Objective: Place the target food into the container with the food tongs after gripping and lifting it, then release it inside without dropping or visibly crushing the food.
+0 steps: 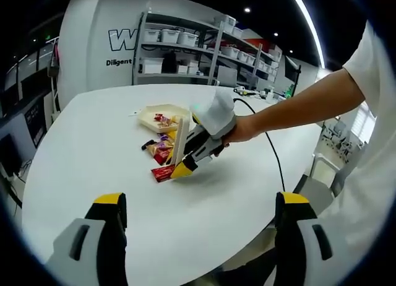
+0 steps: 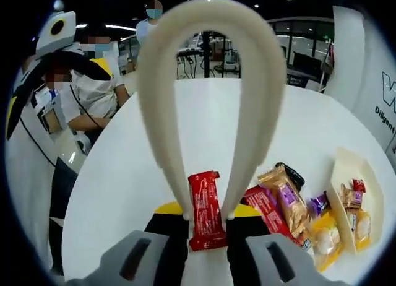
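The right gripper point(image 2: 207, 213) is shut on cream food tongs point(image 2: 158, 112), whose loop rises up the middle of the right gripper view. A red snack packet point(image 2: 206, 205) lies between the two tong tips, which sit close against its sides. In the left gripper view, a person's hand holds the right gripper point(image 1: 192, 159) low over the white table. There the tongs point(image 1: 181, 140) point down at the red packet point(image 1: 163, 173), which looks to rest on the table. A cream tray point(image 1: 148, 117) holding a few snacks stands just behind. The left gripper point(image 1: 201, 202) hangs open above the near table.
Several wrapped snacks point(image 2: 288, 196) lie in a heap between the red packet and the tray point(image 2: 344, 165). A black cable point(image 1: 272, 153) runs across the table point(image 1: 93, 150) to its right edge. Shelves with bins point(image 1: 185, 44) stand behind. Some people point(image 2: 93, 82) are beyond the table's far side.
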### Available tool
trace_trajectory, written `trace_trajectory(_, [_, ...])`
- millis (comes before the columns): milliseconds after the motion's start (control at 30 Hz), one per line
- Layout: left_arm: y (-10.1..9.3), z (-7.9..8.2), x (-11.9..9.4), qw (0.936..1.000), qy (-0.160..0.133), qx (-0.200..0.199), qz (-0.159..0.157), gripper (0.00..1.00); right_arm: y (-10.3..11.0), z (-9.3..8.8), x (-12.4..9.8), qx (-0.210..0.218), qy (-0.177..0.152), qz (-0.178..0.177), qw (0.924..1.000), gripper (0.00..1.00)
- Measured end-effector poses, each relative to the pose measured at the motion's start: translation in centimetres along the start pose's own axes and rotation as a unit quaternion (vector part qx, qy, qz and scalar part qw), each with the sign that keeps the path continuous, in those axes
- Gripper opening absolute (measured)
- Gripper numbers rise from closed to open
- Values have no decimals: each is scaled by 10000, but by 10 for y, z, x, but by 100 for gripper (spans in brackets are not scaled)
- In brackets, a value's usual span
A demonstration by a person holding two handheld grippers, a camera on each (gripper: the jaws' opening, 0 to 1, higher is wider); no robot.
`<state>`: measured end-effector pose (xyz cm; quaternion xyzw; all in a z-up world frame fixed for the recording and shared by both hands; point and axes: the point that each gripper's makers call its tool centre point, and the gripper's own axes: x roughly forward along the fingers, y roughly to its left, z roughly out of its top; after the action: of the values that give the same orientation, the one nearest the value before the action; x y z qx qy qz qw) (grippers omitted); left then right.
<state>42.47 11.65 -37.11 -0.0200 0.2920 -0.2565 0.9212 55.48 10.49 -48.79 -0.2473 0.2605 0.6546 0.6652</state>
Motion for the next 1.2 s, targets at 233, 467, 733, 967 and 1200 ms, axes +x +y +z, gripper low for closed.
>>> trace_trajectory(233, [-1,-1,1,10000,17,10,-14,98,-3,1,-13,312,-136,-124,9993,16])
trace_trajectory(467, [-1,-1,5,10000,47,36,-38,99,-29,9,-46,659,-520,-536,9950,17])
trace_trajectory(733, [-2,-1,9,9999,89,83,-85,99,-73,7,-85,1012,-640,-1113,9865,17])
trace_trajectory(967, [-3,-1,12,9998,112,109,-134,99,-103,9,-106,1169,-666,-1474,9799,17])
trace_trajectory(1200, [-4,0,16,9998,105,95,-159,99,-133,5,-113,1263,-492,-1853,9733,17])
